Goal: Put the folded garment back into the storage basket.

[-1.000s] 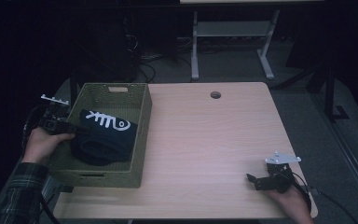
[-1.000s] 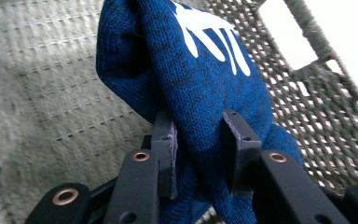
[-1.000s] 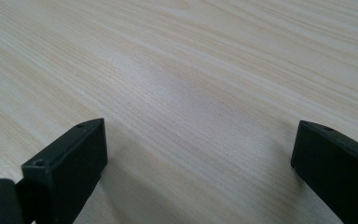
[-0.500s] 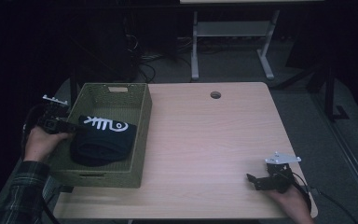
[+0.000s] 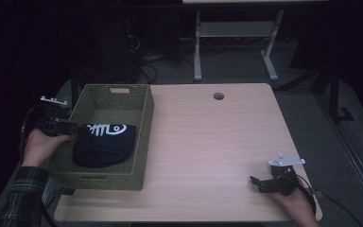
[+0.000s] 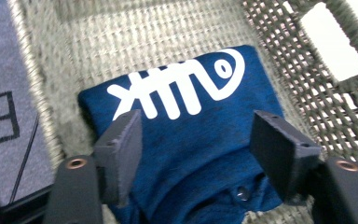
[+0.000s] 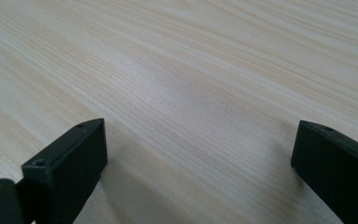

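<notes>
The left gripper [image 6: 193,154] had just opened, jaws apart above the folded shirt [image 5: 105,144], which lay released in the basket [image 5: 144,137]. The right gripper [image 5: 261,183] rested open on the table [image 5: 208,142].

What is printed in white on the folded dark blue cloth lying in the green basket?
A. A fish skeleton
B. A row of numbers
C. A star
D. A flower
A: the dark blue cloth in the green basket bears a white fish-bone design with a round eye, seen clearly in the left gripper view between the open jaws of the left gripper.
</notes>
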Available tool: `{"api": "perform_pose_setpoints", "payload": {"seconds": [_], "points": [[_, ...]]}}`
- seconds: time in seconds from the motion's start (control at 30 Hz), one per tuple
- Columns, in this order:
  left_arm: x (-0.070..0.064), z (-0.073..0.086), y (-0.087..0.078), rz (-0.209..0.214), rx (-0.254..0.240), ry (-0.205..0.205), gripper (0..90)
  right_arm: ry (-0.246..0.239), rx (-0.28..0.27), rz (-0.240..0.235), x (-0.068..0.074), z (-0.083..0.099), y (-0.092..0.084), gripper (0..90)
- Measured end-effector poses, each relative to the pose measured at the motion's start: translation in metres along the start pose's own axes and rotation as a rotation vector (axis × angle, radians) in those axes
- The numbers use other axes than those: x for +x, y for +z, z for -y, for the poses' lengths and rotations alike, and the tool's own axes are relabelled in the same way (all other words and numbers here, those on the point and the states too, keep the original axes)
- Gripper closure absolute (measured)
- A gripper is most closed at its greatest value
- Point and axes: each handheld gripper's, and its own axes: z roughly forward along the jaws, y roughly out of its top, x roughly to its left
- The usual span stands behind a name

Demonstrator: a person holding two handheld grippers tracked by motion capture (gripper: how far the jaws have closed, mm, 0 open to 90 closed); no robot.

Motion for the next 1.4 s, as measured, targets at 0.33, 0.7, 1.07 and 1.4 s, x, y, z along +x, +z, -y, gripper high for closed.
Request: {"api": "perform_pose_setpoints", "payload": {"seconds": [0.33, 0.7, 1.07, 1.4], "points": [[-0.039, -0.006, -0.002, 0.000, -0.044, 0.072, 18.8, -0.004, 0.000, 0.000, 0.000, 0.000, 0.000, 2.9], [-0.077, -0.017, 0.006, 0.045, -0.082, 0.140, 16.2, -0.003, 0.000, 0.000, 0.000, 0.000, 0.000, 3.0], [-0.113, -0.026, 0.020, 0.081, -0.096, 0.194, 16.2, -0.002, 0.000, 0.000, 0.000, 0.000, 0.000, 2.9], [-0.149, -0.030, 0.031, 0.146, -0.121, 0.241, 16.2, -0.001, 0.000, 0.000, 0.000, 0.000, 0.000, 2.9]]}}
